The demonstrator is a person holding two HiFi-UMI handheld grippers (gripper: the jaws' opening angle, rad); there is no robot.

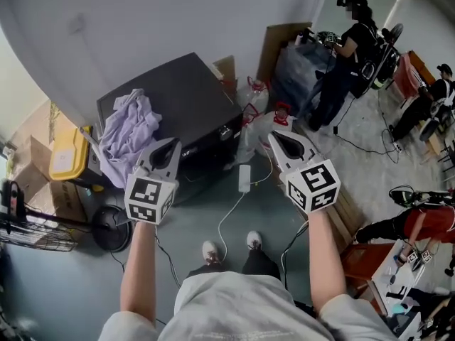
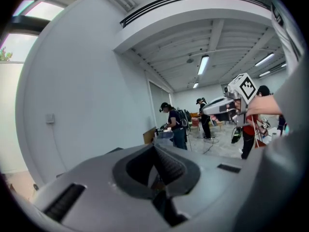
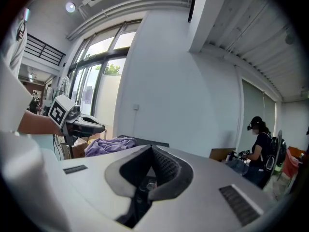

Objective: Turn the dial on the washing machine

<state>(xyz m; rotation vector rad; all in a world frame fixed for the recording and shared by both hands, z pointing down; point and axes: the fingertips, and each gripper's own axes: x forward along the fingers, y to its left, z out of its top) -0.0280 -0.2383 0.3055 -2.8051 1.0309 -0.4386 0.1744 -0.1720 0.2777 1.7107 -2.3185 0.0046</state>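
Note:
The black washing machine [image 1: 186,94] stands against the wall, ahead and to the left, with a lavender cloth [image 1: 129,130] heaped on its top. Its front control panel [image 1: 226,129] faces me, but the dial is too small to pick out. My left gripper [image 1: 173,143] hovers over the machine's near right corner, jaws closed to a point, nothing between them. My right gripper [image 1: 273,136] is held level to the right of the machine, also shut and empty. In the right gripper view the cloth [image 3: 111,143] and the left gripper [image 3: 91,124] show beyond the closed tips [image 3: 151,148].
A yellow container [image 1: 69,153] and cardboard boxes [image 1: 43,190] sit left of the machine, with a fan [image 1: 110,227] on the floor. A white power strip [image 1: 244,177] and cables lie in front. Plastic bags [image 1: 257,126] crowd the machine's right side. People [image 1: 348,55] work at the back right.

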